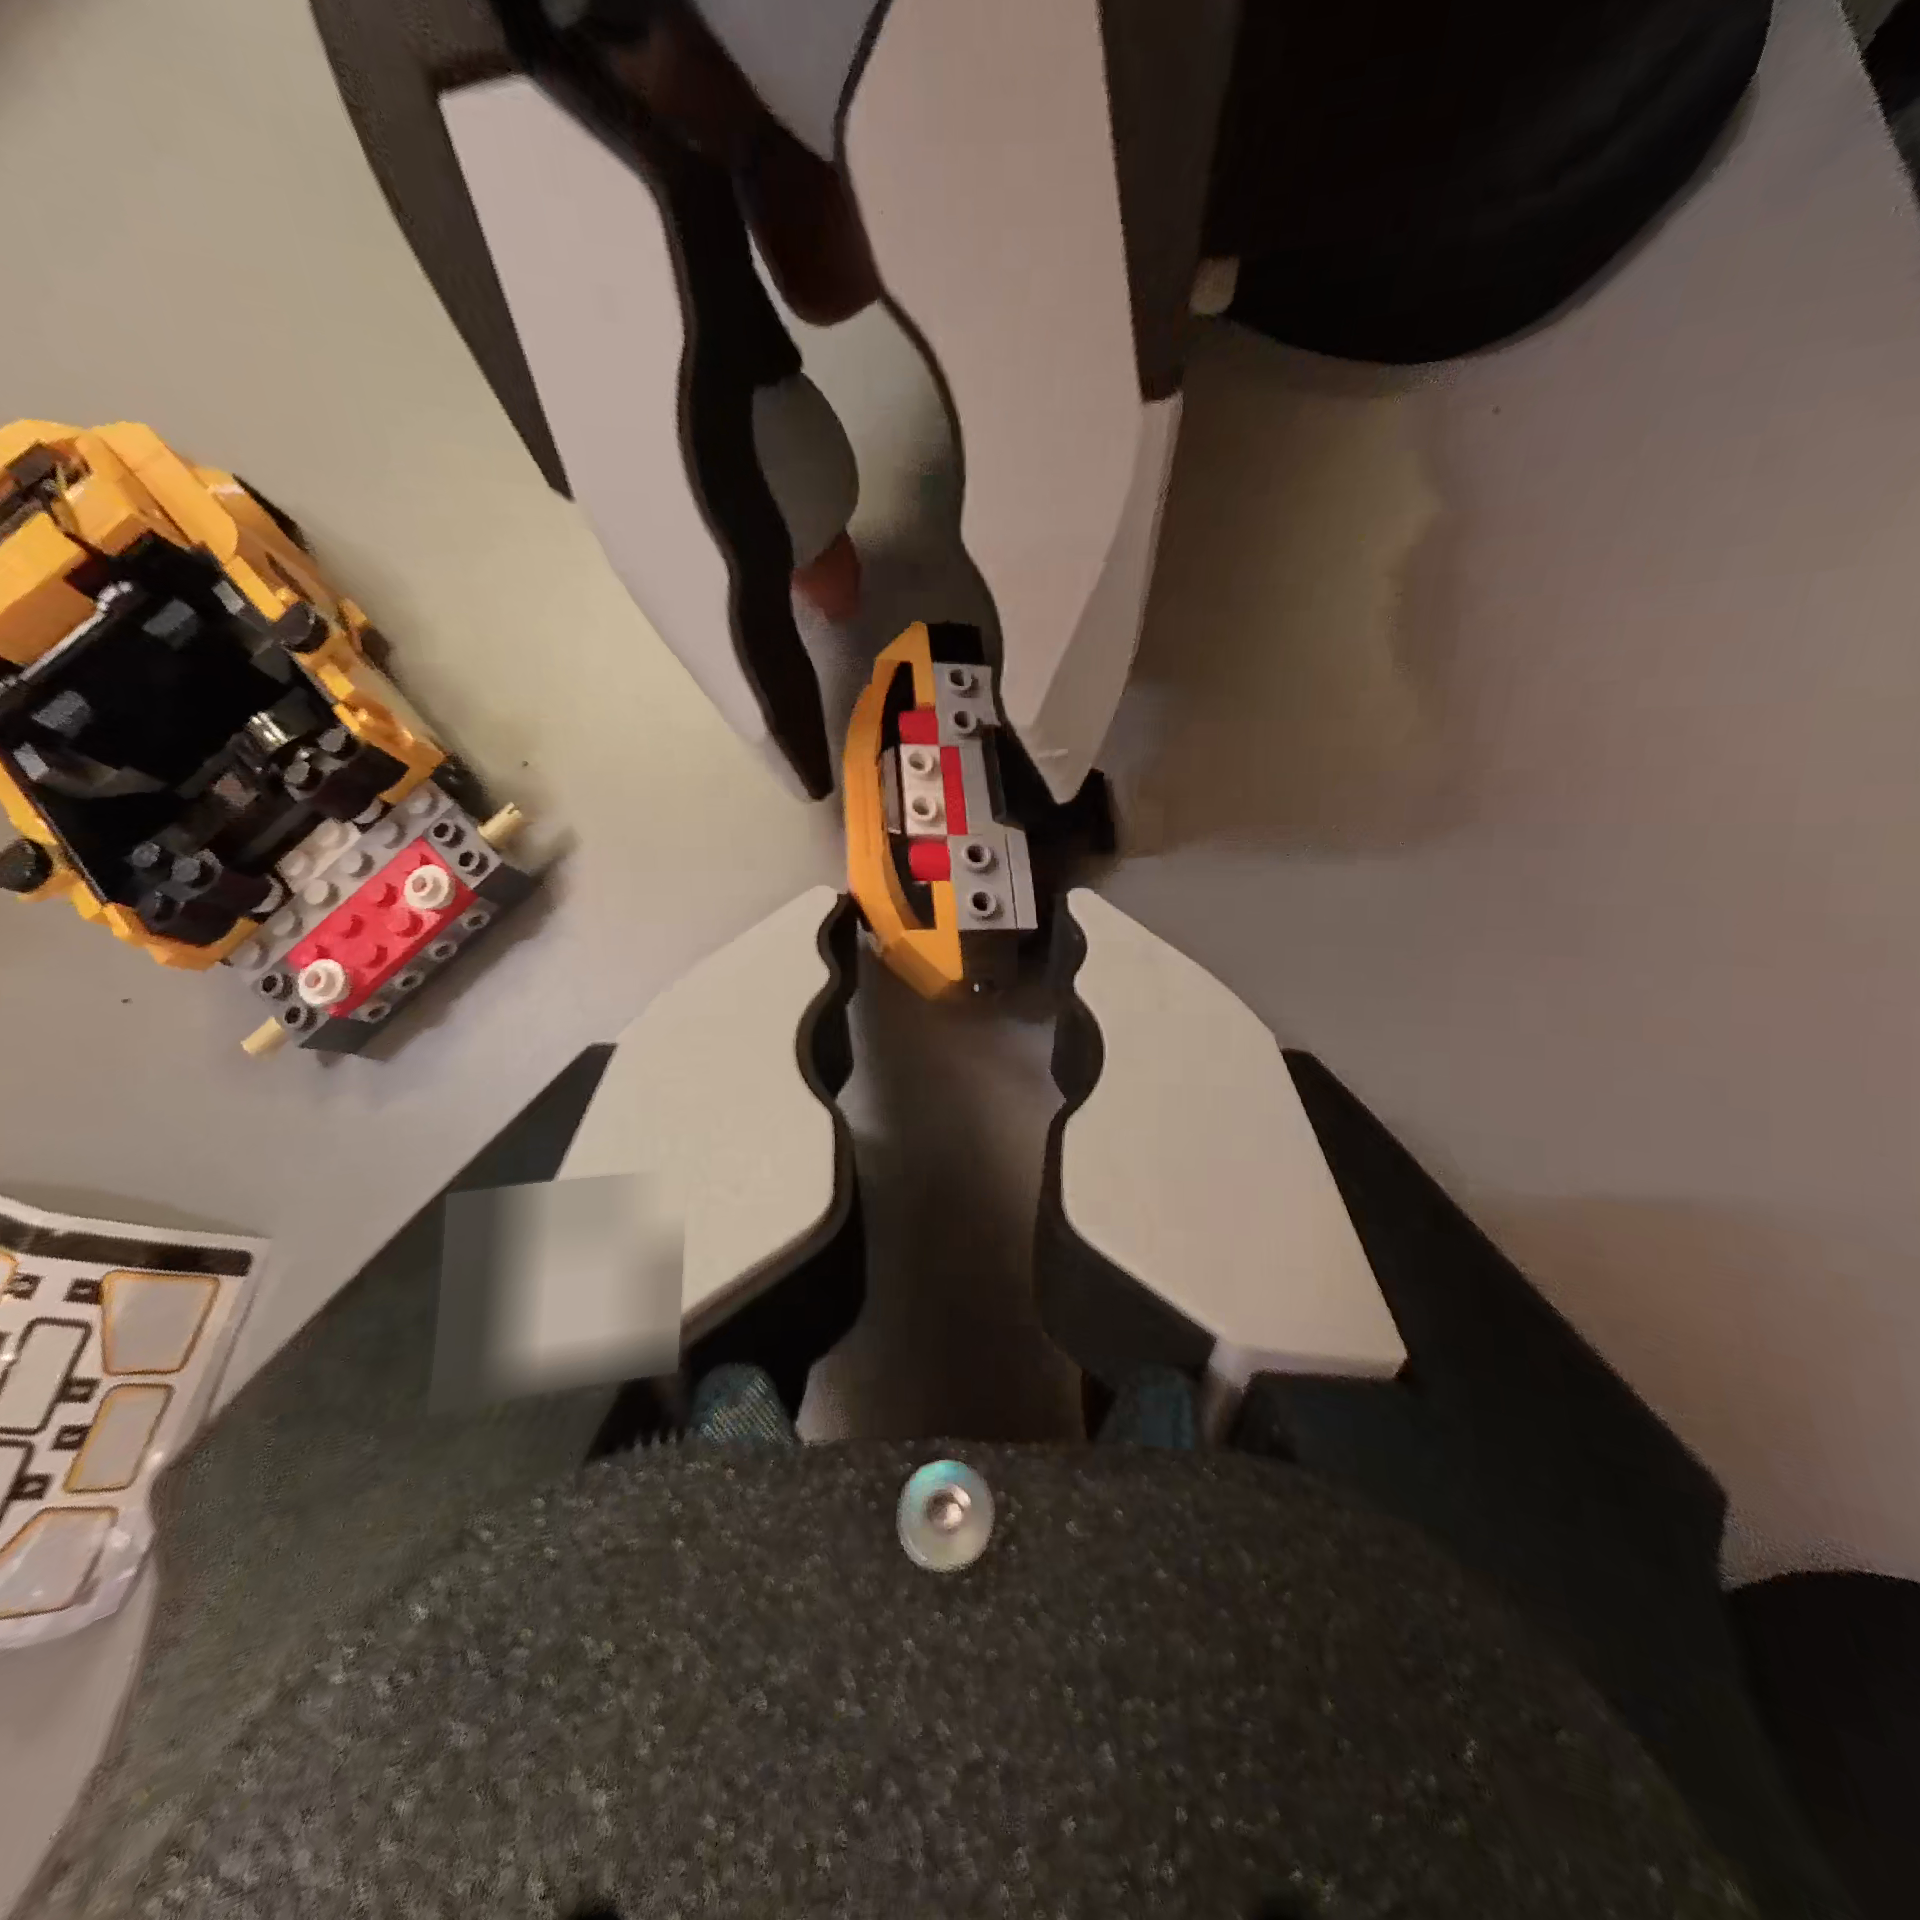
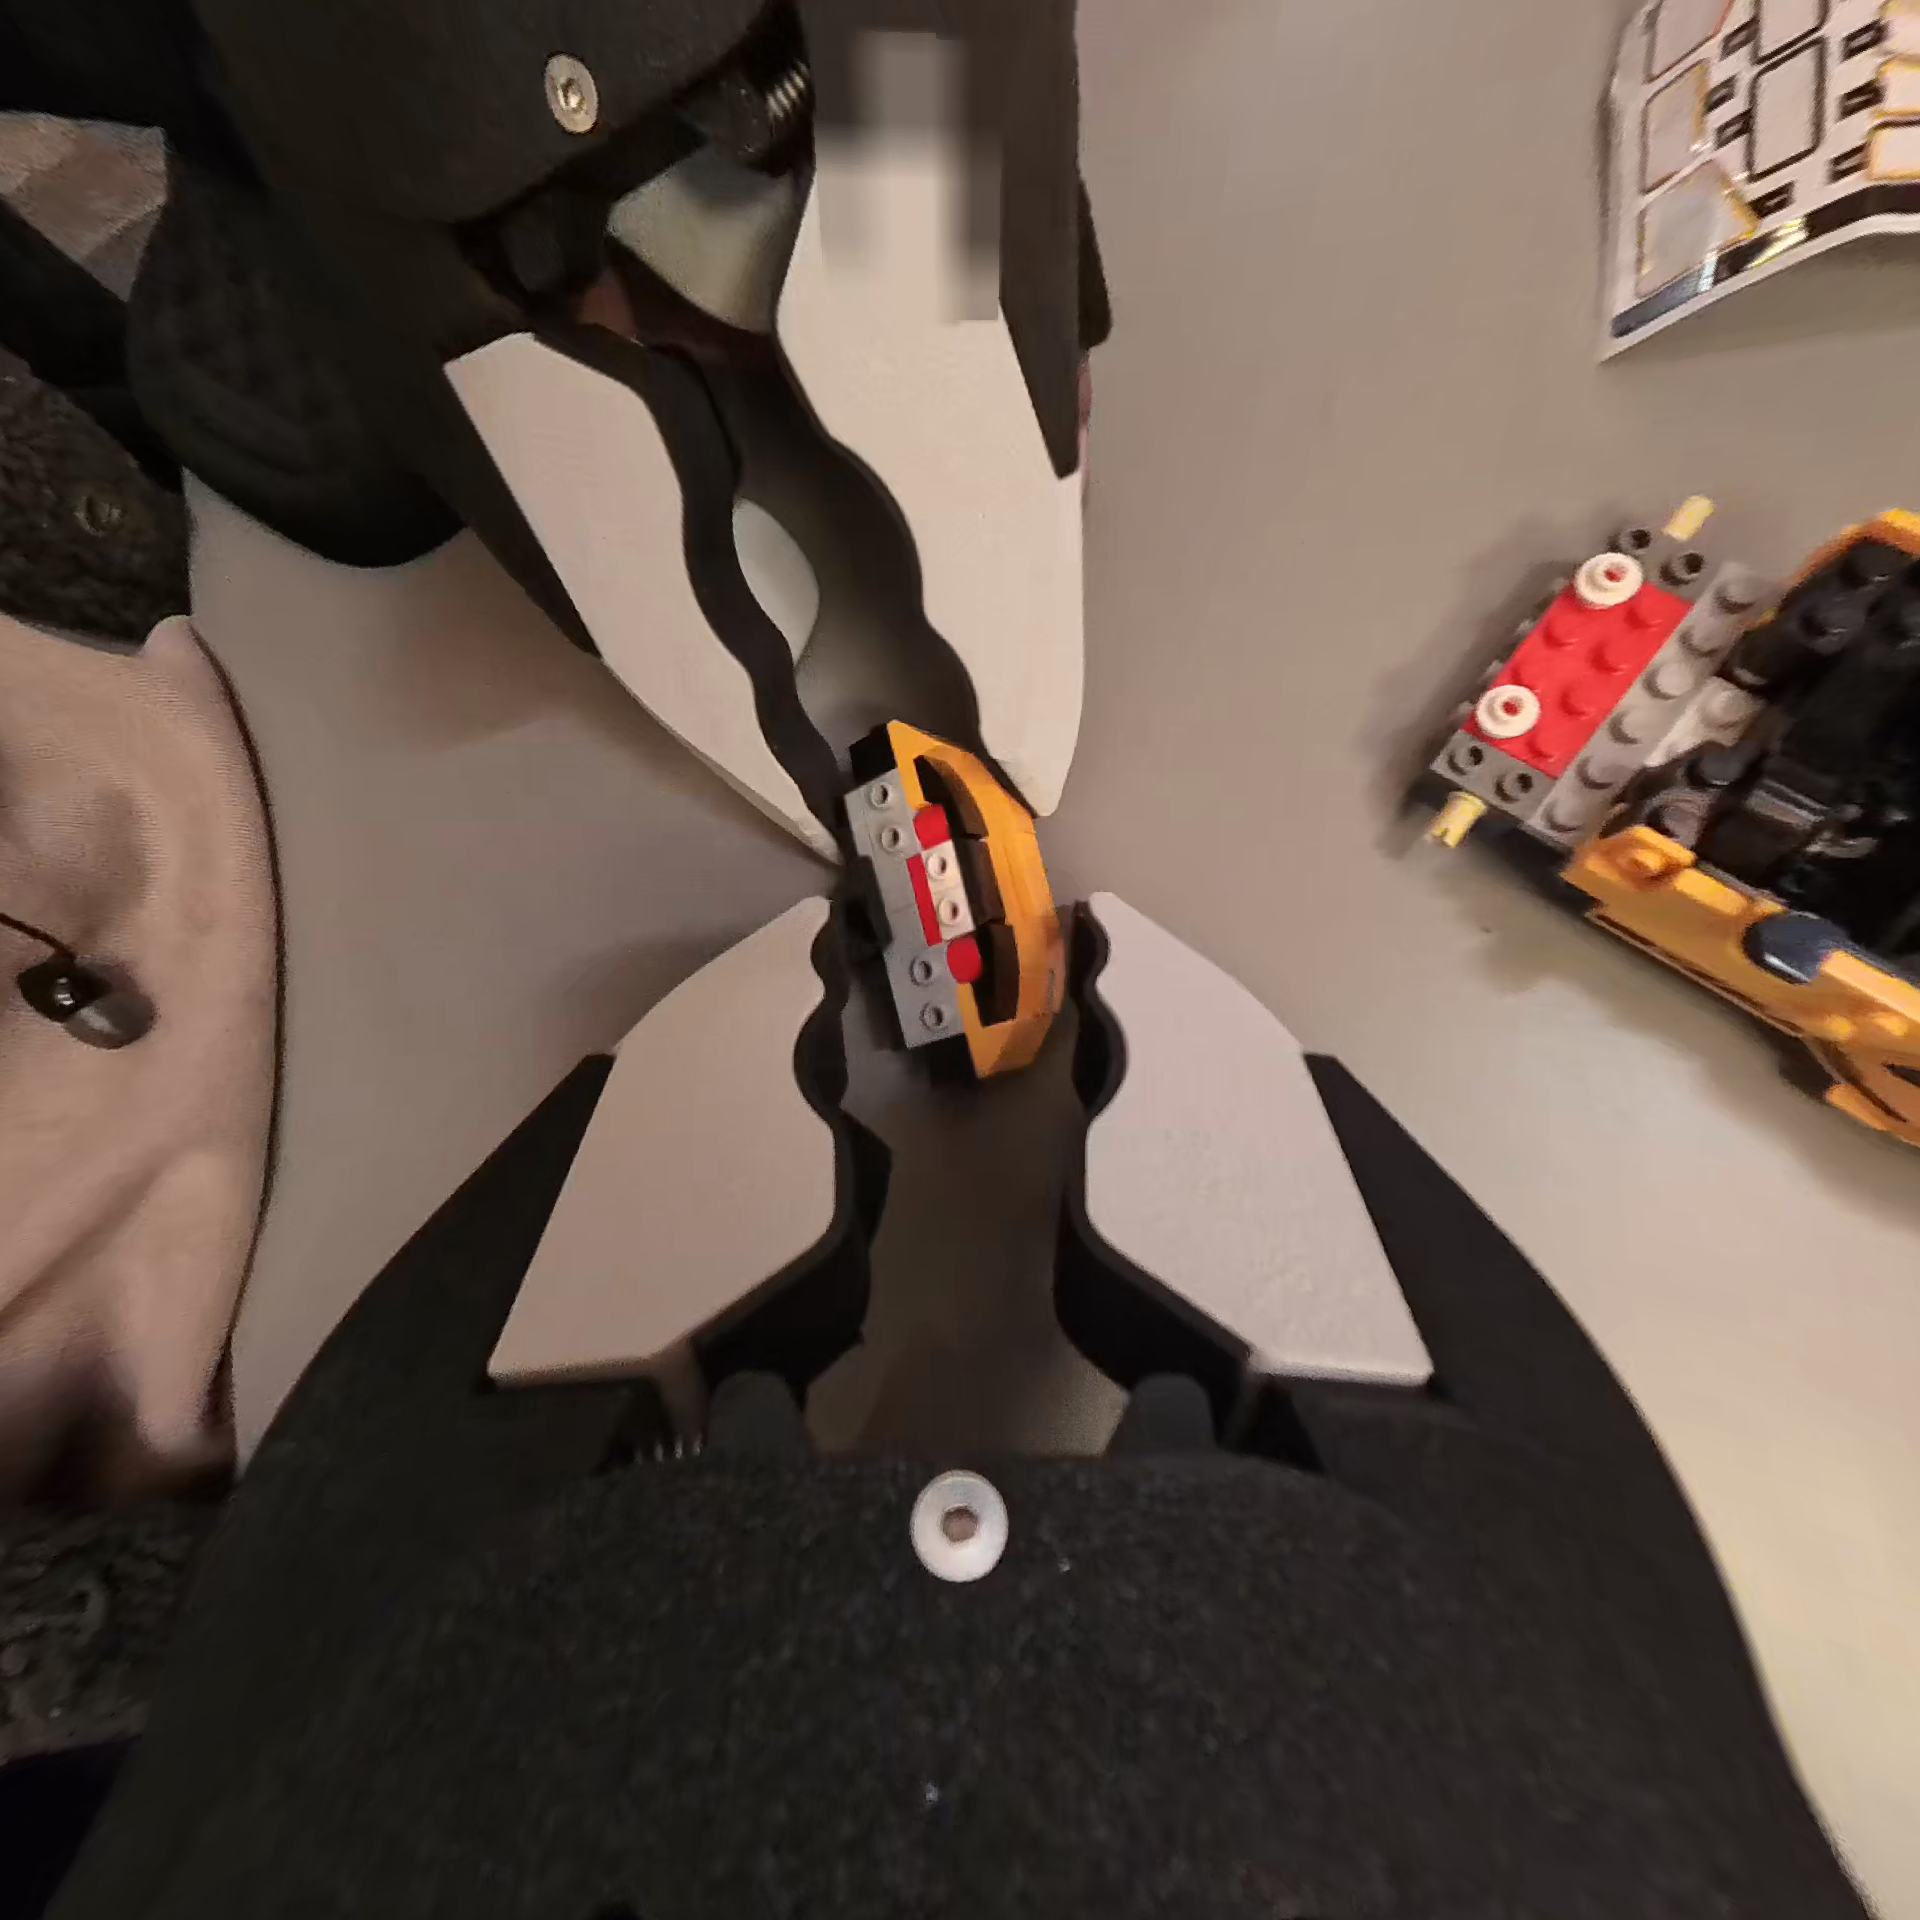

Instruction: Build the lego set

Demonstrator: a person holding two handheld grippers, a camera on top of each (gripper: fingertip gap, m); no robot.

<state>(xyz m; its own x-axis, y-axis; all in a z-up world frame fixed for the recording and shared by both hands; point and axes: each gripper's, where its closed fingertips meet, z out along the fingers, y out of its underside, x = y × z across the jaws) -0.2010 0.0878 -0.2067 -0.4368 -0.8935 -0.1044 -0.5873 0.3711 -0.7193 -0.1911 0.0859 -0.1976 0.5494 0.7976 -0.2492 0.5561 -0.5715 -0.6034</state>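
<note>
A small lego sub-assembly (image 1: 940, 821), an orange curved piece with grey, red, white and black bricks, is held above the grey table between both grippers. My left gripper (image 1: 956, 920) is shut on its lower end. My right gripper (image 1: 951, 795) comes from the top of the left wrist view and is shut on its upper end. In the right wrist view the sub-assembly (image 2: 951, 904) sits between my right gripper (image 2: 956, 920) below and the left gripper (image 2: 935, 821) above. The partly built yellow and black car (image 1: 208, 727) lies on the table, its red plate and grey studs exposed (image 2: 1714, 748).
A sticker sheet (image 1: 83, 1403) lies near the car and shows at the top right of the right wrist view (image 2: 1766, 145). A person's light garment with a dark cord (image 2: 104, 935) is at the table's edge on the left. The grey table (image 1: 1558, 935) surrounds the grippers. Both grippers' tips are close together, under 4 cm apart.
</note>
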